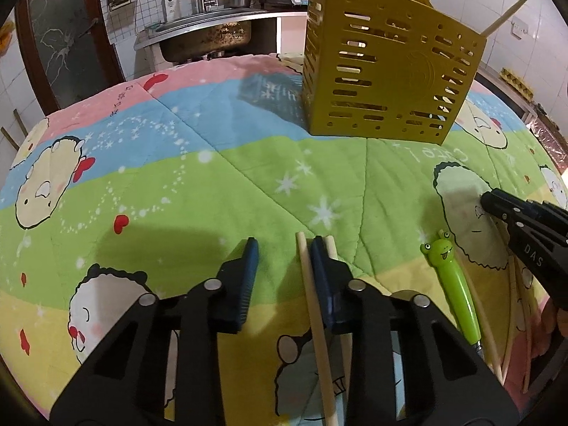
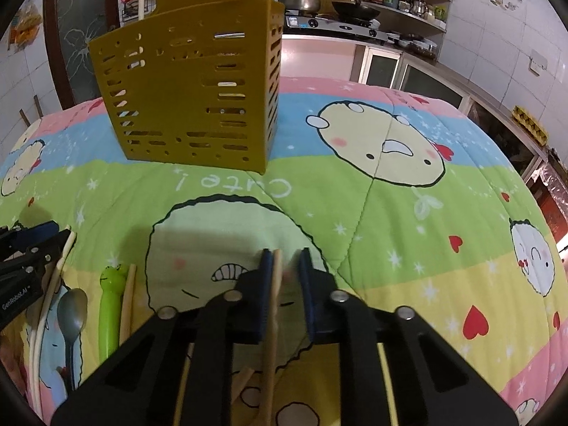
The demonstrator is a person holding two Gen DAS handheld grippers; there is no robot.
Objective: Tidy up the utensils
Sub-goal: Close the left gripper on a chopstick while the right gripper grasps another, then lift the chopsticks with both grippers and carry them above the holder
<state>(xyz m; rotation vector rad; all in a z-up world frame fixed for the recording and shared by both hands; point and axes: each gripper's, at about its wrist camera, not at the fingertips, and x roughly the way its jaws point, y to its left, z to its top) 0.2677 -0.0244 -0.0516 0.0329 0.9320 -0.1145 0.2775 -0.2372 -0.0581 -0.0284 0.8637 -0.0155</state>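
Note:
A yellow perforated utensil holder (image 1: pixel 387 71) stands on the quilted table, with chopsticks sticking out of its top; it also shows in the right wrist view (image 2: pixel 191 96). My left gripper (image 1: pixel 284 248) is open, with a pale chopstick (image 1: pixel 312 305) lying between its fingers against the right one. My right gripper (image 2: pixel 285 259) is open around a wooden chopstick (image 2: pixel 271 323) that rests against its left finger. A green frog-handled utensil (image 1: pixel 451 284), a metal spoon (image 2: pixel 72 310) and several more chopsticks (image 1: pixel 511 305) lie between the two grippers.
A cartoon-print quilt (image 1: pixel 177 177) covers the table. A sink (image 1: pixel 206 35) and a stove with pots (image 2: pixel 319 3) stand behind it. The right gripper shows at the right edge of the left wrist view (image 1: pixel 525 227).

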